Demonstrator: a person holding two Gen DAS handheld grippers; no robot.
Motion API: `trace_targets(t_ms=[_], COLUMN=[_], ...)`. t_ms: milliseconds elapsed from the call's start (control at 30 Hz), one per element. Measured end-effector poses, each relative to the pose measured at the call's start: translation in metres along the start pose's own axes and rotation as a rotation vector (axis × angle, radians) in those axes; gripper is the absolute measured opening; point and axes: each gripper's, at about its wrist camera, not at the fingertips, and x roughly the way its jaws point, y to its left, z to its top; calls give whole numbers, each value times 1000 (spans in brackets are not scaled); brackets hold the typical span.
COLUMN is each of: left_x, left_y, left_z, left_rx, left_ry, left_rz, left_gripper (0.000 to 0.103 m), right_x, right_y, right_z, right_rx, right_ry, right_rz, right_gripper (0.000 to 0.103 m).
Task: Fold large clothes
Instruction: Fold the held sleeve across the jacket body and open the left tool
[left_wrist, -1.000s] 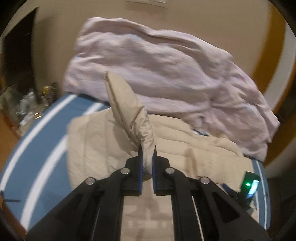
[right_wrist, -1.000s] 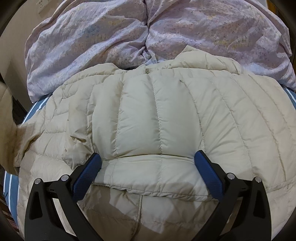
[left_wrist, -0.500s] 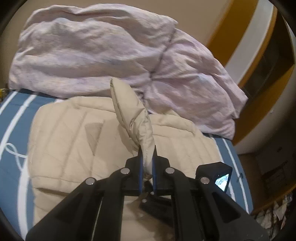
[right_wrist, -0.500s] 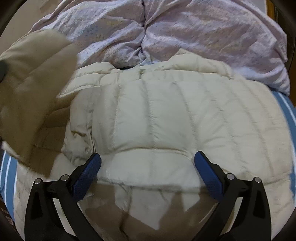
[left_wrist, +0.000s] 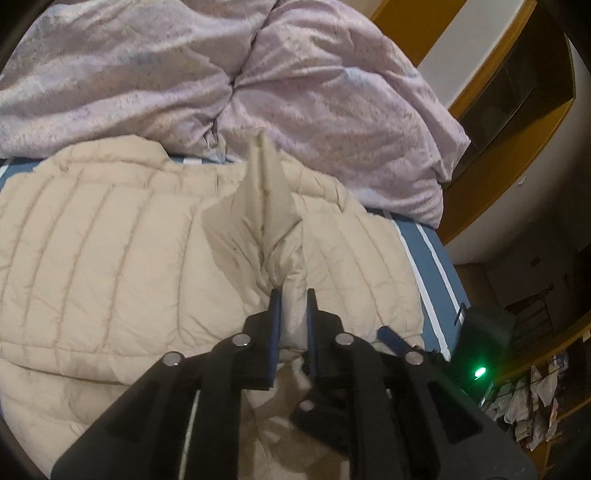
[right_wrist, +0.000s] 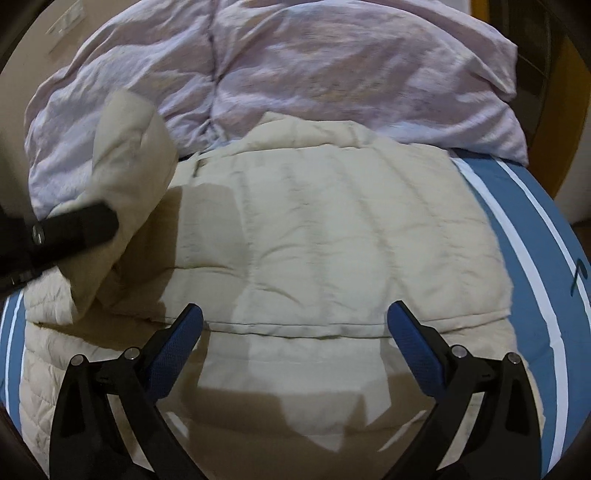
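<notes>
A cream quilted puffer jacket (right_wrist: 332, 236) lies spread flat on a blue bed cover with white stripes (right_wrist: 517, 236), its collar end toward a rumpled lilac duvet (right_wrist: 314, 66) heaped at the far side and its hem toward the cameras, so its long axis runs from near to far. The quilting seams run along that same line.

At the left in the right wrist view, the left gripper (left_wrist: 293, 306) comes in from the side with a sleeve (right_wrist: 125, 162) of the jacket lifted above the body panel. In its own view the sleeve stands up between the blue pads (left_wrist: 274, 314) and points away toward the duvet, bunched where it passes between them. The jaws are narrow and opening, with the fabric between them and the pads touching it on both sides.

Toward the right, the right gripper (right_wrist: 295, 325) hovers over the jacket's lower half, its jaws spread wide with nothing between them, the fingers pointing toward the collar.
</notes>
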Motion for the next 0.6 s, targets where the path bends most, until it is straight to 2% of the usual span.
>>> trace_targets(t_ms=[100,200,400,500,600], left_x=[-4,-16,-33,-38,-42], left_y=[1,8,33,50,65], left_z=[-1,0,-1,-5,-9], left_rx=[10,17,20,21,10], left_ry=[-6,-32,-65,-67,-66], left_rz=[11,40,162,219,256], left_gripper=[32,39,41,42,44], right_x=[-3,-10,-18,-11,-5], right_y=[-7,-9,2,15,29], right_z=[3,7,13,16,18], right_rx=[17,33,26,23,2], right_ry=[-7,-26,-54,-32,-25], right_rz=[-2,12,84,130,124], right_gripper=[91,83,56,50,48])
